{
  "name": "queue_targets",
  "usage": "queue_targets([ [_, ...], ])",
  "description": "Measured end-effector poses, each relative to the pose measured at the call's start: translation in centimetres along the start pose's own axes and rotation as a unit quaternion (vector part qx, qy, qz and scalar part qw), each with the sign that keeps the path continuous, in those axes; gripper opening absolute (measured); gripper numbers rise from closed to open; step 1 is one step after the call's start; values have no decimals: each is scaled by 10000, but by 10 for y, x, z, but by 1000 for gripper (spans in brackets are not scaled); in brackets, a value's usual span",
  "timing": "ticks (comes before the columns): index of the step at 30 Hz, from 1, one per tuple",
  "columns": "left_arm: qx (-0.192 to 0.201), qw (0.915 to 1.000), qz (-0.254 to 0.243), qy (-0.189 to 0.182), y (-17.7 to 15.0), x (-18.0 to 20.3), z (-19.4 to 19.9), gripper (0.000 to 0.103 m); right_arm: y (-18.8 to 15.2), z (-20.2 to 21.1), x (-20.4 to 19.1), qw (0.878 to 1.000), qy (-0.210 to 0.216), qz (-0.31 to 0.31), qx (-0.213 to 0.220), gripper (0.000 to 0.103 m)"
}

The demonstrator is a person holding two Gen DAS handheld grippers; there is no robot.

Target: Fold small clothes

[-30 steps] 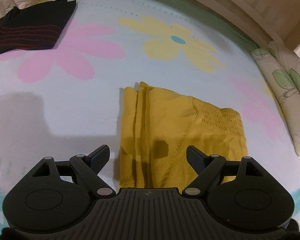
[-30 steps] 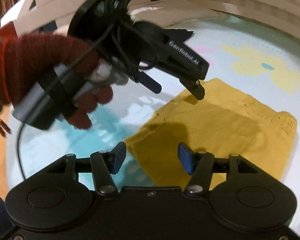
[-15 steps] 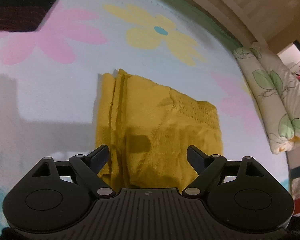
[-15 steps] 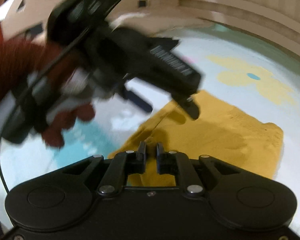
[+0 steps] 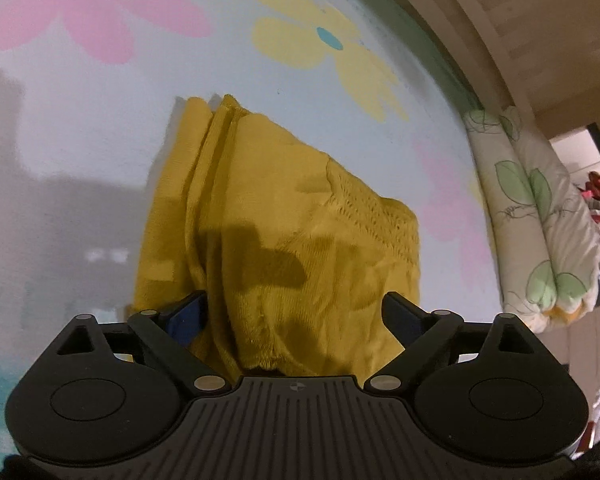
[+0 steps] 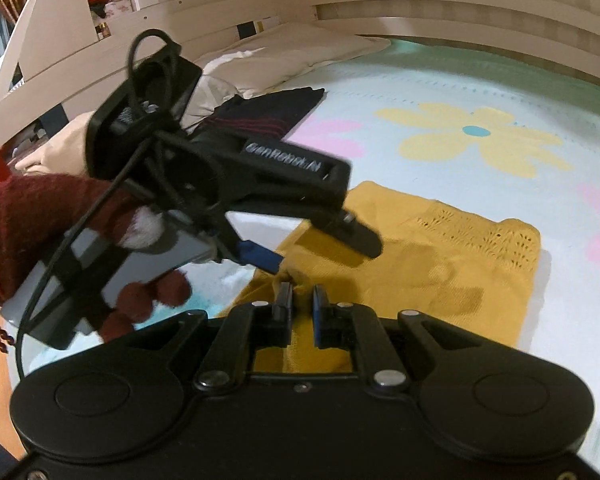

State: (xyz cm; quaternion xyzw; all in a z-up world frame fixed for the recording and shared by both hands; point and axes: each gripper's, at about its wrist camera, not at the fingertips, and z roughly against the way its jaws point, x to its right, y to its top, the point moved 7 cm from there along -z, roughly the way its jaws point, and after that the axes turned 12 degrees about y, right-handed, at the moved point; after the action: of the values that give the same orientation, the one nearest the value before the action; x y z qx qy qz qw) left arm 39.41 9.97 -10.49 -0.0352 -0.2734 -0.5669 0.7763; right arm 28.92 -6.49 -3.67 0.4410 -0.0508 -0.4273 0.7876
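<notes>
One garment (image 5: 276,236) concerns us here, a yellow knit lying on the bed (image 5: 100,128), near the edge closest to us and already doubled into a rough rectangle with a bunched seam along its left side. We judge the folding partly done: layers are stacked, yet the near end is rumpled and at least one more fold seems owed.

Our right gripper (image 6: 300,300) has its jaws clenched on the garment's near corner, a small peak of cloth pinched between them. Our left gripper (image 5: 296,312) has its jaws released and spread wide, straddling the near edge of the cloth (whether the pads touch the fabric, we cannot tell). In the right view it hangs just above the same corner, so the two tools crowd each other, and that looks to us the main hindrance to a clean lift.

Further off, a dark striped garment (image 6: 268,114) rests folded at the far left, just beside a white pillow (image 6: 292,54). A leaf-print quilt (image 5: 540,216) lies rolled along the right edge, well apart from the yellow piece. Nothing else sits between us and the work.
</notes>
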Motion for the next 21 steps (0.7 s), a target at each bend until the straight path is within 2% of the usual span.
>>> queue_targets([
  [3,-117,9993,-233,285,-1,2,4,93,-2,0,0,10000,14,5,-8,16],
  [6,137,9954,-498,809,6,-3,19,93,-1,-1,3,10000,9,-5,0,16],
  [7,169,9947,-536,860,7,-4,23,93,0,0,3,10000,4,-11,11,16],
  [9,46,9969,-467,634,6,-6,27,93,1,-1,5,10000,9,-36,39,16],
  [12,-460,9989,-8,-112,-5,-5,17,93,2,0,4,10000,9,-57,68,16],
  [15,-662,9972,180,-289,-11,-4,5,93,1,1,2,9999,3,-57,83,16],
  [19,-449,9973,344,-471,-10,0,-2,93,1,2,-1,9999,26,-36,91,16],
  [21,-184,9987,321,-357,-5,2,-4,93,0,0,-3,10000,42,-29,85,16],
])
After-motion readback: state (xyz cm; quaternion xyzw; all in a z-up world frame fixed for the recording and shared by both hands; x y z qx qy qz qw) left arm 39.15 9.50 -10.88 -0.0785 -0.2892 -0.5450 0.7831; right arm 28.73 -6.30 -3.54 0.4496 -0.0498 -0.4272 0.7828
